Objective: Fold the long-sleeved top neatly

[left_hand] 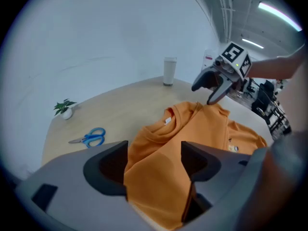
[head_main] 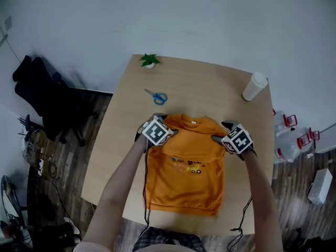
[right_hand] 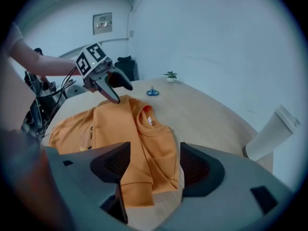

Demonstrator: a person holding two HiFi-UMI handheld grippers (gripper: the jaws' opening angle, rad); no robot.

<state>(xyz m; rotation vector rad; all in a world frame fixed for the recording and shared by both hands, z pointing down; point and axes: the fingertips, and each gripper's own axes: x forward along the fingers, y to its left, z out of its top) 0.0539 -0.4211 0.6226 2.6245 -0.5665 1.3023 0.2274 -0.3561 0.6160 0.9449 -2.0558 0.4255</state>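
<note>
In the head view, the orange long-sleeved cotton top (head_main: 186, 180) lies flat on the pale wooden desk (head_main: 126, 98). Its collar (head_main: 191, 122) is at the far end and its hem is nearest the person, so its long axis runs straight away from them. The left claw (head_main: 157, 125) sits at one shoulder and the right claw (head_main: 227, 133) at the other, equally near.

In the left gripper view, the left claw (left_hand: 153, 165) has its jaws apart. Orange cloth lies between them, unpinched.

In the right gripper view, the right claw (right_hand: 150, 165) also stands parted, above a turned-in sleeve and its ribbed cuff (right_hand: 134, 196).

The likely next fold carries the collar end toward the hem, back toward the person, and both claws are already placed for it.
</note>
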